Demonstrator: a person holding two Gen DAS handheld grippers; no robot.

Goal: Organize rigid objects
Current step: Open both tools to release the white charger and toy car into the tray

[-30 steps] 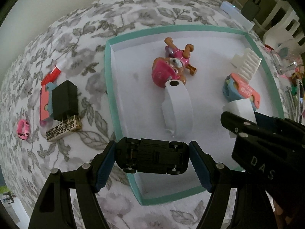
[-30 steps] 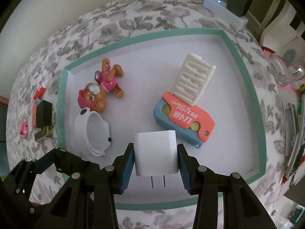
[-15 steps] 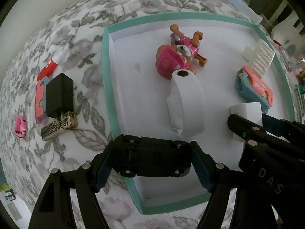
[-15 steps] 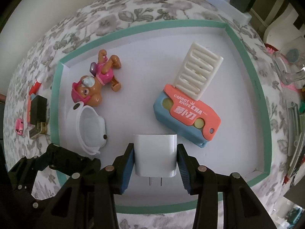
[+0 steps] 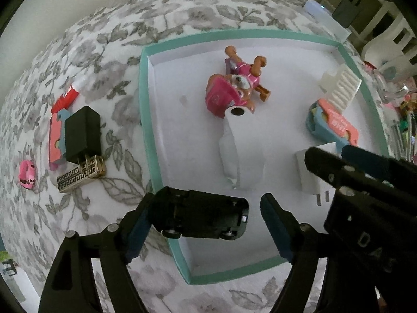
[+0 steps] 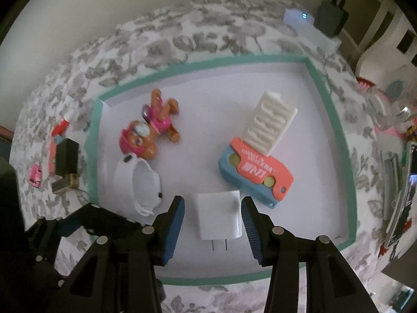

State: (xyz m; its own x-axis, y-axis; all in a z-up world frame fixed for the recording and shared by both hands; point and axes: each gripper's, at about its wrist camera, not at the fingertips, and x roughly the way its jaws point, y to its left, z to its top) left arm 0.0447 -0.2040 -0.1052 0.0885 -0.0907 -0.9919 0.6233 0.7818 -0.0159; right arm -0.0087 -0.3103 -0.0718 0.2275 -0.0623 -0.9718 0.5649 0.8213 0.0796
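Note:
A white tray with a teal rim [image 5: 146,120] [image 6: 336,120] lies on a floral cloth. My left gripper [image 5: 206,217] is open; a black toy car [image 5: 200,215] lies between its fingers across the tray's near left rim, touching the left finger, with a gap at the right one. My right gripper [image 6: 212,220] is open around a white plug charger [image 6: 217,215] that rests on the tray floor, also seen in the left wrist view [image 5: 311,172]. In the tray are a pink pup figure [image 5: 234,88] [image 6: 148,133], a white bear-shaped cup [image 5: 235,146] [image 6: 143,182], a blue-and-coral box [image 6: 256,172] and a white comb [image 6: 271,122].
Left of the tray on the cloth lie a black charger [image 5: 82,135], a gold patterned lighter [image 5: 80,174], a coral piece [image 5: 54,140], a red-and-white tube [image 5: 69,94] and a small pink toy [image 5: 26,173]. A white device [image 6: 310,30] and cluttered items [image 6: 398,169] are at the right.
Both grippers have opened. The white charger has left the right gripper's fingers and now rests on the tray floor. The left gripper's right finger has come off the black car.

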